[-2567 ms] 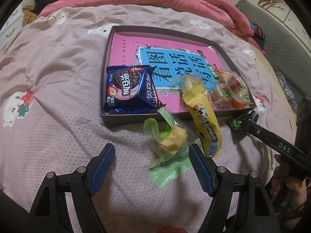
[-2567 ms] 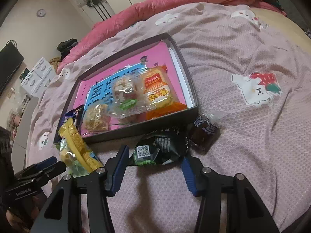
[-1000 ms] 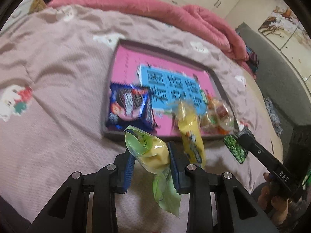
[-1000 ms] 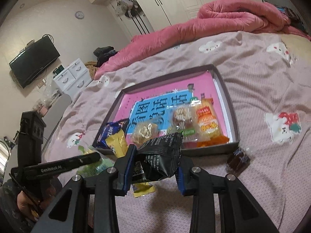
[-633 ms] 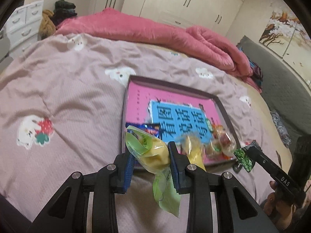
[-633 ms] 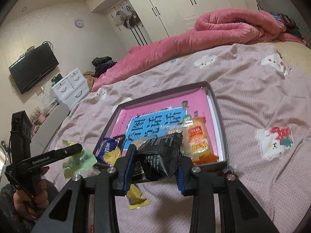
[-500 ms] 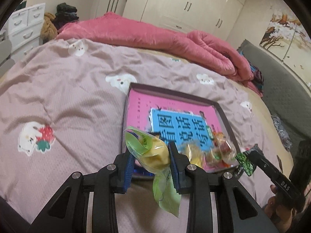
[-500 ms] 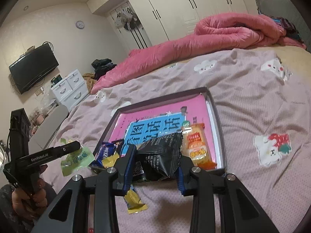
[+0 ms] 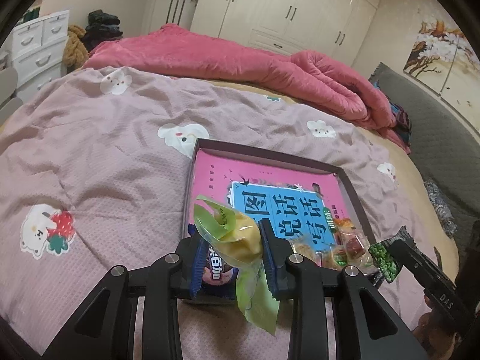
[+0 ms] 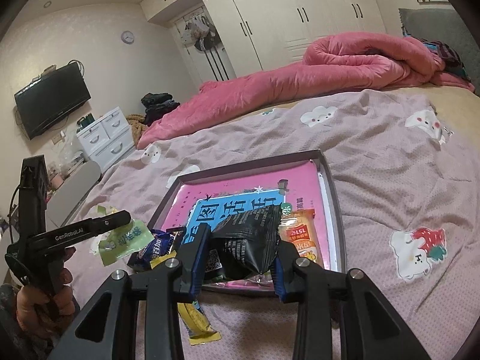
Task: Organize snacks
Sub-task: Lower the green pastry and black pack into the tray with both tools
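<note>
1. Landmark — the shallow dark-walled cardboard tray [image 9: 349, 180] with a pink and blue printed sheet on its floor lies on the mauve waffle-weave bedspread [image 9: 99, 162] printed with white animals.
2. My left gripper [image 9: 232, 258] is clamped on a clear green-ended wrapper holding a yellow cake [image 9: 237, 237]; its blue ribbed pads [image 9: 196, 267] press the packet's two sides, and the packet hangs in the air above the tray's near left corner, its green tail dangling below the jaws.
3. My right gripper [image 10: 238, 259] is closed on a crumpled black foil snack bag with white print [image 10: 249, 240], held off the bedding over the tray's near wall.
4. Inside the tray, at its near left corner, lies a dark blue biscuit packet [image 10: 156, 247], partly hidden behind the held cake in the left view.
5. Along the tray's near right side sit an orange packet marked LSL [image 10: 300, 237] and several small clear-wrapped sweets [image 9: 342, 250].
6. Outside the tray, just in front of its near wall, a long yellow wrapper [image 10: 196, 324] lies flat on the bedspread.
7. Beyond the tray's far wall — a rolled pink quilt [image 9: 240, 63] crosses the bed.
</note>
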The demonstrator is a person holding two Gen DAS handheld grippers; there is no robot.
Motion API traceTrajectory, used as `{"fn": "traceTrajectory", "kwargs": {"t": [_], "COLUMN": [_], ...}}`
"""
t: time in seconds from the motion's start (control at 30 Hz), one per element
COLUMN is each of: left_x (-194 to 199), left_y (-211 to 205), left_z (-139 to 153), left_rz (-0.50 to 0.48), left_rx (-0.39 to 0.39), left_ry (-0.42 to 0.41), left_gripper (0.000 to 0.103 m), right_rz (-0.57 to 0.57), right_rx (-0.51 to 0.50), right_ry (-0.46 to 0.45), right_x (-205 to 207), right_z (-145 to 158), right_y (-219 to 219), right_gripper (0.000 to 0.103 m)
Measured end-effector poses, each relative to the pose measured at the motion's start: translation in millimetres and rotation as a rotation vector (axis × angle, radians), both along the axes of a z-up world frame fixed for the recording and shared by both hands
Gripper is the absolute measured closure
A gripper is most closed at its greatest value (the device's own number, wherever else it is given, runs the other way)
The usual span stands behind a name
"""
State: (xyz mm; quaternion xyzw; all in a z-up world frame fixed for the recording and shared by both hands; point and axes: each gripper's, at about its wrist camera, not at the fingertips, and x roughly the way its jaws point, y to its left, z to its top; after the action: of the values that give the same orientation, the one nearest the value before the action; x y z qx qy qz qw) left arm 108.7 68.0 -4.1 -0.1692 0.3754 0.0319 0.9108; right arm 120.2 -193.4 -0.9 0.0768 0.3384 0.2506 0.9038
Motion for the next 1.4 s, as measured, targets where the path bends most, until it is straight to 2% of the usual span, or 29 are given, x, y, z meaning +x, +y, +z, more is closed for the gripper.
{"fn": "traceTrajectory", "kwargs": {"t": [0.43,0.77,1.4], "left_x": [19.3,32.4,42.8], "left_y": [-15.3,-28.4,-27.6], "left_z": [-9.8,-20.9,-32.4], "left_rz": [-0.03,-0.057,-0.038], "left_rx": [0.013,0.019,0.023], "left_ry": [0.022,0.047,0.07], "left_gripper": [0.069,0.069,0.069], "right_rz": [0.023,0.031,0.087], "right_rx": [-0.058,-0.159,-0.302], "right_ry": [-0.023,-0.042,-0.081], "right_x": [5.6,9.6,11.9], "right_z": [-4.6,-13.6,-33.4], "right_y": [17.6,34.4,64.8], "right_gripper": [0.066,0.066,0.066]}}
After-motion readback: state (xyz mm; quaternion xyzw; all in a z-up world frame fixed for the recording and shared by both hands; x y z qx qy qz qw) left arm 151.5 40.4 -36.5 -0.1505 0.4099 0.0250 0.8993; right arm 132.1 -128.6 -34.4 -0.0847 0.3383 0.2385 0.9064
